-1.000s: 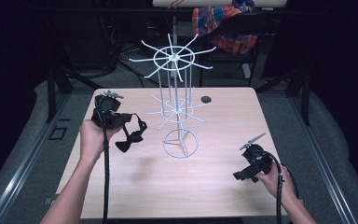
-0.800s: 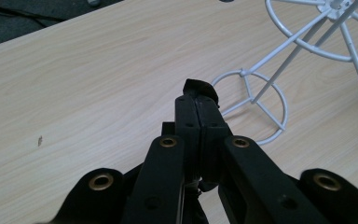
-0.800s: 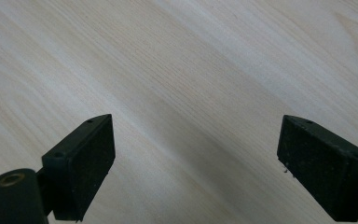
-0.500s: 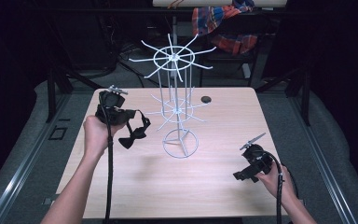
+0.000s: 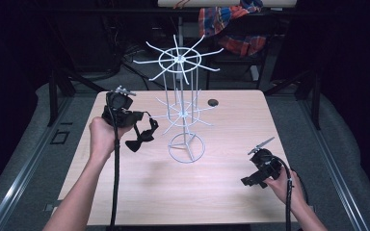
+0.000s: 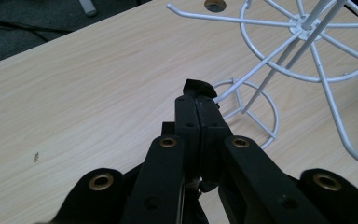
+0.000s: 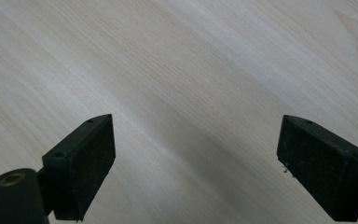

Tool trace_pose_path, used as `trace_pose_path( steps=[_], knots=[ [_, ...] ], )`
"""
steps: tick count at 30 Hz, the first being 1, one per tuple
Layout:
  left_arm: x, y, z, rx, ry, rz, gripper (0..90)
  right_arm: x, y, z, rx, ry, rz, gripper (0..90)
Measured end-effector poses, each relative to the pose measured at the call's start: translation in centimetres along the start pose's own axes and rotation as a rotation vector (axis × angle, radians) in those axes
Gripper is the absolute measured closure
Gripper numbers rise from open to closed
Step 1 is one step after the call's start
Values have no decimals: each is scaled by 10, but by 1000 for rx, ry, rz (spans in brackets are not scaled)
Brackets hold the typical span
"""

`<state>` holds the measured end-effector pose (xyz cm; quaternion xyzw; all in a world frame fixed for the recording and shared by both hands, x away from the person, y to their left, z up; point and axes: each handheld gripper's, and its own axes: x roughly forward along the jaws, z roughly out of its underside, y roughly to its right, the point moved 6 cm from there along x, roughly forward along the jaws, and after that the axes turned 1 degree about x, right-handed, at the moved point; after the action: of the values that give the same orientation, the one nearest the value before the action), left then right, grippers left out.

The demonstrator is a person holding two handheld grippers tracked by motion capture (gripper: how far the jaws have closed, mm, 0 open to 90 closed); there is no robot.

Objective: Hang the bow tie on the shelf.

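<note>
Since the earlier frame, left gripper point(image 5: 136, 126) has carried the bow tie point(image 5: 142, 137) up and toward the rack point(image 5: 182, 113); right gripper point(image 5: 256, 176) has stayed put, low at the table's point(image 5: 231, 202) near right. Left jaws are pressed together, pinching the bow tie strap, its black edge protruding past the tips point(image 6: 198, 87). The bow tie hangs below the gripper, just left of the rack's lower arms. Right jaws are spread, nothing between them.

Risks:
- Dangling bow tie snags a lower arm before the strap reaches a hook
- Sideways contact tips the light wire rack; right gripper is well apart and cannot steady it
- Thin strap slips from the pinch
</note>
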<state>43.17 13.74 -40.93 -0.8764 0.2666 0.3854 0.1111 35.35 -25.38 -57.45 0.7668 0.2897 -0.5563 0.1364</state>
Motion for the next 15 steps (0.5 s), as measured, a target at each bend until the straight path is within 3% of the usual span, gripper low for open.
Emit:
trace_pose_path(
  steps=[15],
  knots=[
    [2, 10, -3, 25, 9, 6, 889, -1, 2, 0, -17, -20, 5, 112]
  ],
)
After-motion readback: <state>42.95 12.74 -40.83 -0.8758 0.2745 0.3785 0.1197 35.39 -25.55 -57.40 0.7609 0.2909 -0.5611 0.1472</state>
